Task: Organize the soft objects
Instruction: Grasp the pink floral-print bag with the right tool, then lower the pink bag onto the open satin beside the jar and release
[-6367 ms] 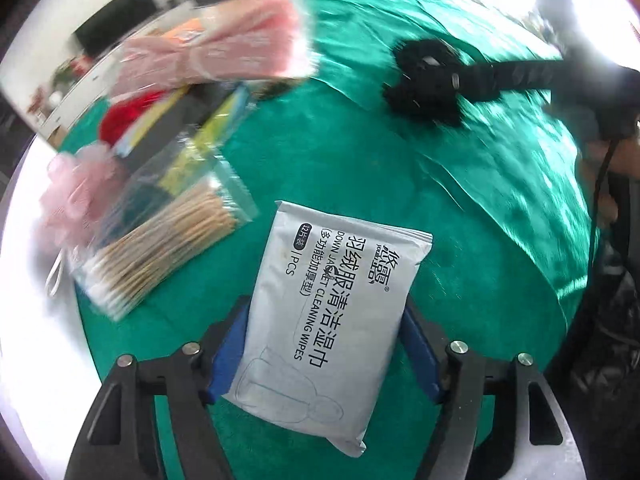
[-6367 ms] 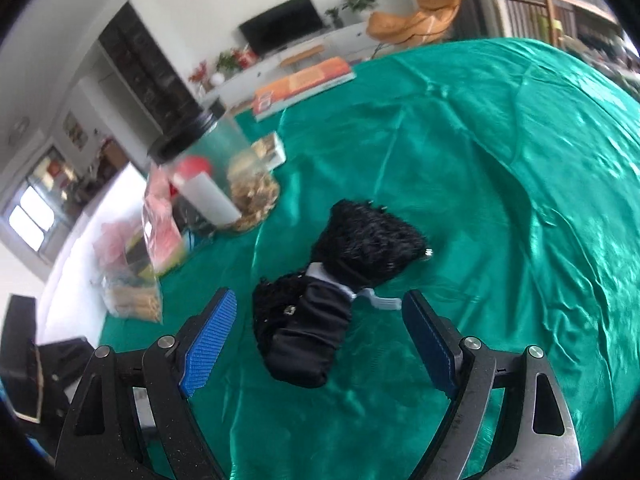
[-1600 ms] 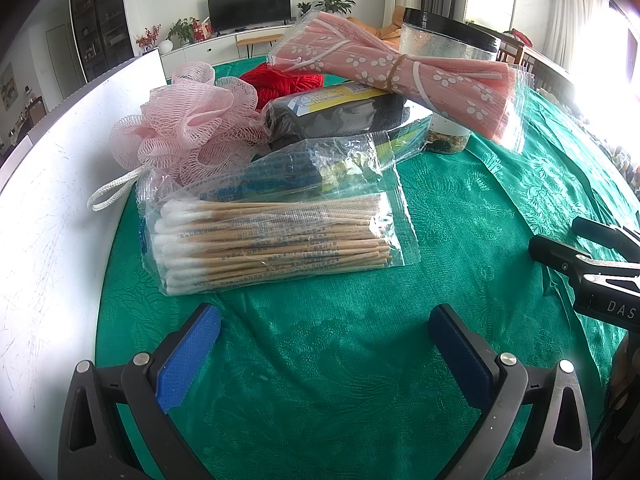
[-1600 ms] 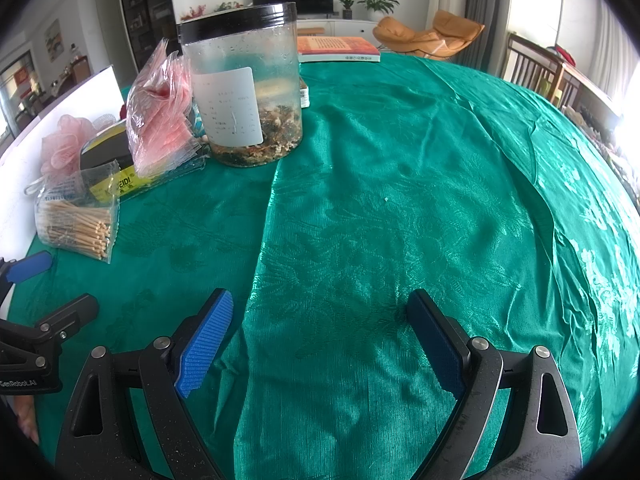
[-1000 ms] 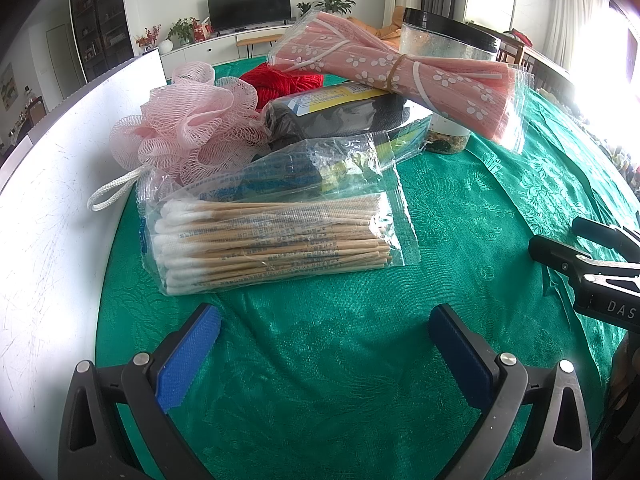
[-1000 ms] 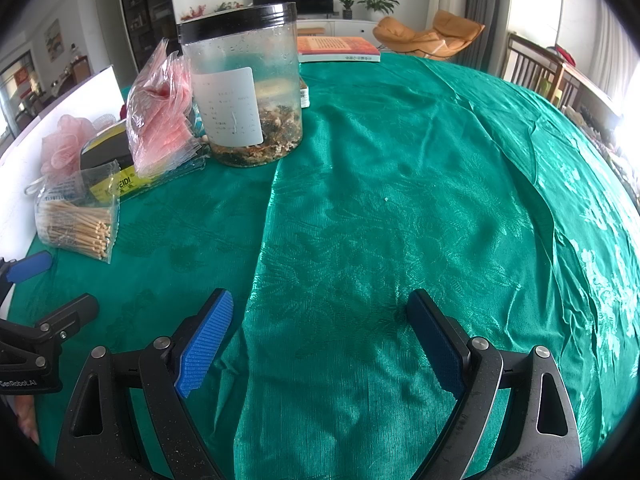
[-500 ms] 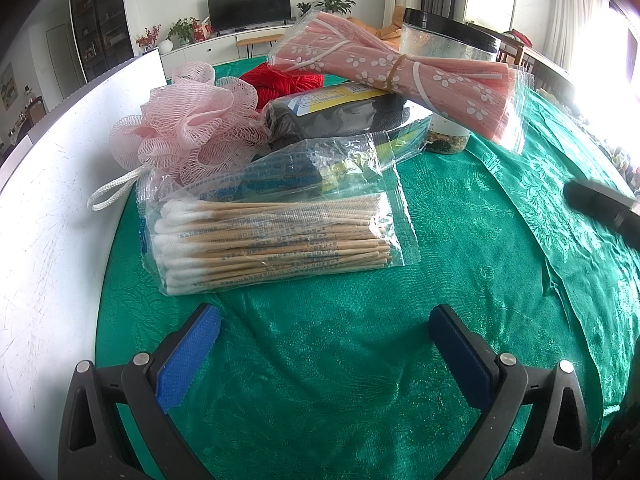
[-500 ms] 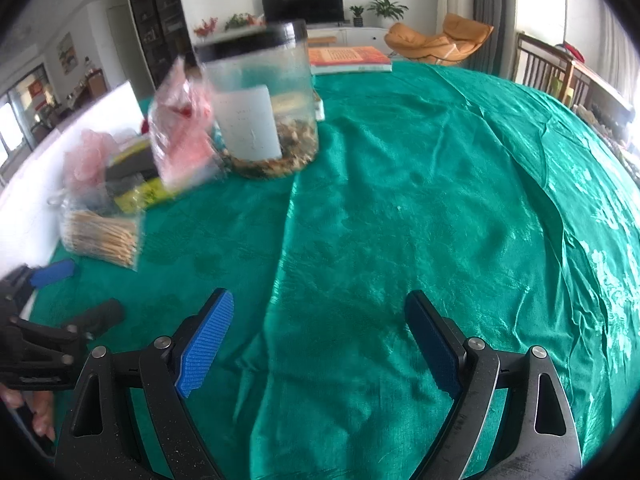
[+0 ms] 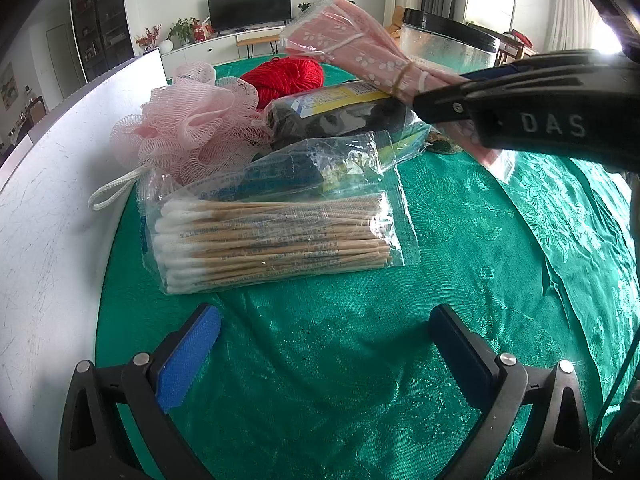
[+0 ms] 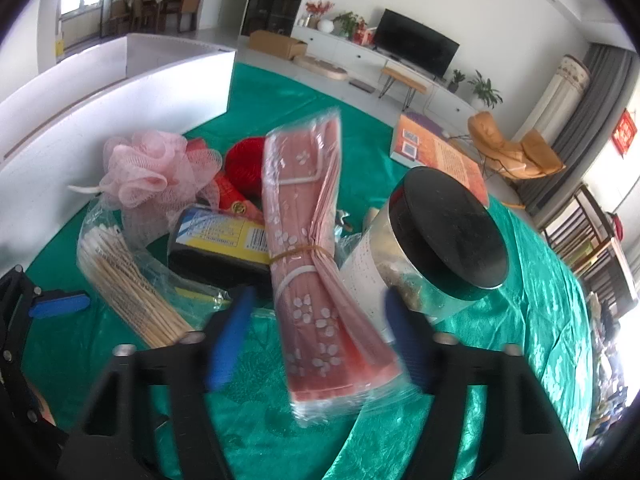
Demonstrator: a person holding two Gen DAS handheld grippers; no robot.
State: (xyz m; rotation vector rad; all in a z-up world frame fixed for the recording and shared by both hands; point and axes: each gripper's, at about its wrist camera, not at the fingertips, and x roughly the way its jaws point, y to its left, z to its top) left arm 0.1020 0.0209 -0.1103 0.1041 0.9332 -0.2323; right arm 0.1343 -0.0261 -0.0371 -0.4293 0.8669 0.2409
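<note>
A heap of soft goods lies on the green tablecloth (image 9: 460,240): a pink mesh sponge (image 9: 188,124), a red yarn ball (image 9: 286,76), a black pack with a yellow-blue label (image 9: 340,114), a bag of cotton swabs (image 9: 276,236) and a long pink flowered pack (image 10: 308,256). My left gripper (image 9: 324,344) is open and empty, low over the cloth in front of the swabs. My right gripper (image 10: 320,332) is open, its blue pads on either side of the pink pack's near end, not closed on it. It shows in the left wrist view (image 9: 532,116).
A clear jar with a black lid (image 10: 444,236) stands just right of the pink pack. A white board (image 9: 44,220) borders the cloth on the left. An orange book (image 10: 436,152) lies at the far side. Bare cloth stretches to the right.
My right gripper has swung left from bare cloth and moved in over the heap, now straddling the pink pack. My left gripper has stayed still.
</note>
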